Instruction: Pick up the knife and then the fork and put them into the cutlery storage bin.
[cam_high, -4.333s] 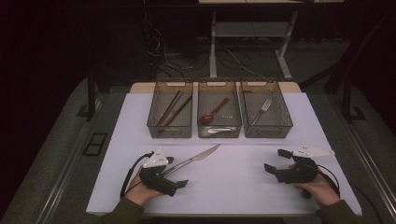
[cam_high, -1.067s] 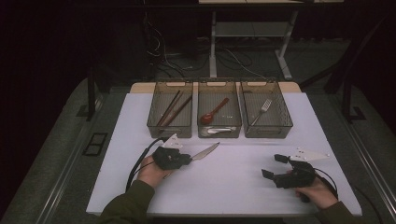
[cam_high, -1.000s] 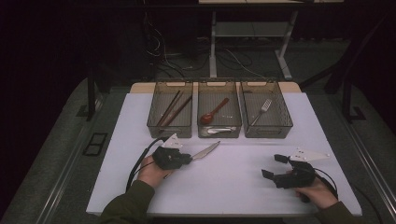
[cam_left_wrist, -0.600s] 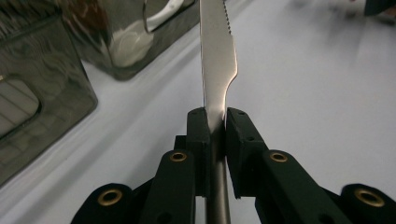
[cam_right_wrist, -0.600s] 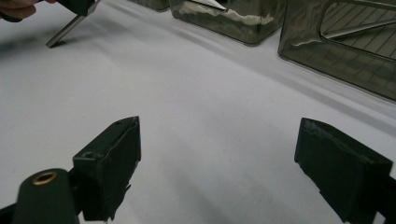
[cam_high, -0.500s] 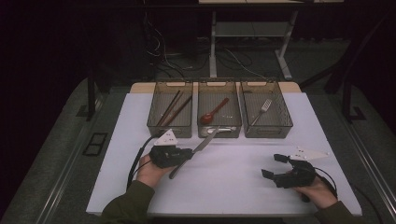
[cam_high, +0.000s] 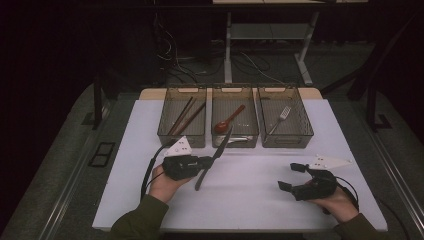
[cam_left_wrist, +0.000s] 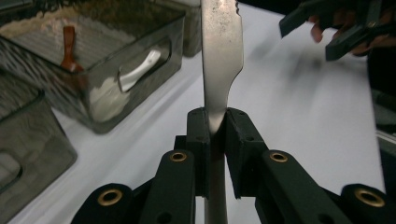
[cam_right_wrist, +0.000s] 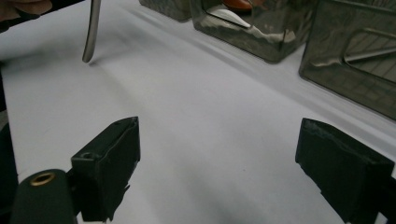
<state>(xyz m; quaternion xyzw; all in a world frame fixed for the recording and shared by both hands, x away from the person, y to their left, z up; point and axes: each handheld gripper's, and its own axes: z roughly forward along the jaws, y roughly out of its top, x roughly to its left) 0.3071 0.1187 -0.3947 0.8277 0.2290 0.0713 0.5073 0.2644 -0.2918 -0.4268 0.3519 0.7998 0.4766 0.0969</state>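
My left gripper (cam_high: 209, 163) hangs above the table's left half, jaws clamped tight on a knife (cam_left_wrist: 219, 56) and pointing toward the right. My left hand (cam_high: 162, 184) grips it from below, the sleeve coming in from the bottom edge. My right gripper (cam_high: 291, 176) sits low at the right, jaws spread wide with nothing between them, right hand (cam_high: 336, 201) behind it.
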